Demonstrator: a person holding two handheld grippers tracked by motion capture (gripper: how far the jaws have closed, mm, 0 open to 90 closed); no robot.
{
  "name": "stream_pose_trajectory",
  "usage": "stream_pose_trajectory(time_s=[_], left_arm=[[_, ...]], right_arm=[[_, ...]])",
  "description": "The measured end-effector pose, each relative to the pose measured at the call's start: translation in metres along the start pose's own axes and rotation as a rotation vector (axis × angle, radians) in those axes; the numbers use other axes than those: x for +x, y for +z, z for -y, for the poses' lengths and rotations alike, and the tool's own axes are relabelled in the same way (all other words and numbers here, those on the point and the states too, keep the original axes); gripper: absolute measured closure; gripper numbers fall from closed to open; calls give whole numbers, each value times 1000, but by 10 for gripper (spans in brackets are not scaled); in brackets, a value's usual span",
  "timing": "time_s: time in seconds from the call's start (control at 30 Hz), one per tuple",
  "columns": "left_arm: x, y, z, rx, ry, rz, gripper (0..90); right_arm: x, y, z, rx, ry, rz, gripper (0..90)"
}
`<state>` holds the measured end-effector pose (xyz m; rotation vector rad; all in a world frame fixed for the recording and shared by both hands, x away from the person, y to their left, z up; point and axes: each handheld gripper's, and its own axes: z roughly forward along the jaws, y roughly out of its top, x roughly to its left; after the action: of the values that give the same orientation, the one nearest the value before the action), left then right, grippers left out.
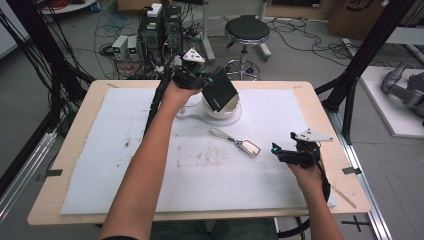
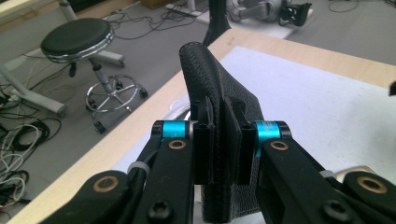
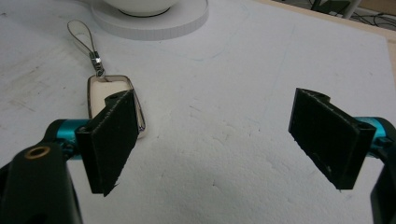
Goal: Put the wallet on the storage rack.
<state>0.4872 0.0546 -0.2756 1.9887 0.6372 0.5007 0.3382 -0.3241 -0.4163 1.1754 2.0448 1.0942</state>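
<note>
Gripping one wallet [image 1: 220,89] (leather, seemingly)

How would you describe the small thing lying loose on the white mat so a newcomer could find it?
Start at the white bowl at the mat's far middle. Just nearer the person lies a key fob, pale-faced with a shiny metal rim. Its chain and strap loop set it apart.

Wooden table [image 1: 70,150], white sheet [image 1: 125,165] over it; key fob [image 1: 248,147] just left of right claw [image 1: 282,152]; round white base [image 1: 235,117] under left claw [image 1: 207,80].
</note>
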Motion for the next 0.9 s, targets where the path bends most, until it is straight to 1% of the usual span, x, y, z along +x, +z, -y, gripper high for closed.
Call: stream_pose_trajectory(time_s=[0.07,0.1,0.13,0.2,0.23,0.37,0.4,0.47,0.57,0.67,0.73,0.8,0.87,0.9], left_arm=[[5,5,-1,-4,-12,-7,820],[5,5,-1,-4,-12,-7,820],[6,9,0,2,-15,-15,821],[7,11,1,8,-16,-20,820],[7,15,3,17,-18,-33,820],[6,23,6,33,-16,-35,820],[6,27,7,50,-4,-41,820],[5,30,7,56,0,-53,820],[5,33,8,57,-4,-65,820],[5,37,10,64,4,-77,819],[4,41,12,77,18,-91,819],[4,43,12,81,22,-95,819],[2,46,14,94,44,-101,818],[0,47,14,94,48,-108,818]], right_arm=[[0,1,0,1,-5,-2,162],[0,1,0,1,-5,-2,162],[0,1,0,6,1,-3,162],[0,1,0,5,2,-4,162],[0,1,0,4,0,-4,162],[-1,1,1,2,0,-3,162],[-1,1,1,2,0,-3,162],[0,1,1,2,1,-5,162],[0,1,1,3,-1,-4,162],[0,1,1,3,-2,-5,162],[0,1,1,2,-1,-5,162],[-1,1,1,6,3,-6,162],[-1,2,1,5,1,-5,162],[-1,2,1,5,1,-5,162]])
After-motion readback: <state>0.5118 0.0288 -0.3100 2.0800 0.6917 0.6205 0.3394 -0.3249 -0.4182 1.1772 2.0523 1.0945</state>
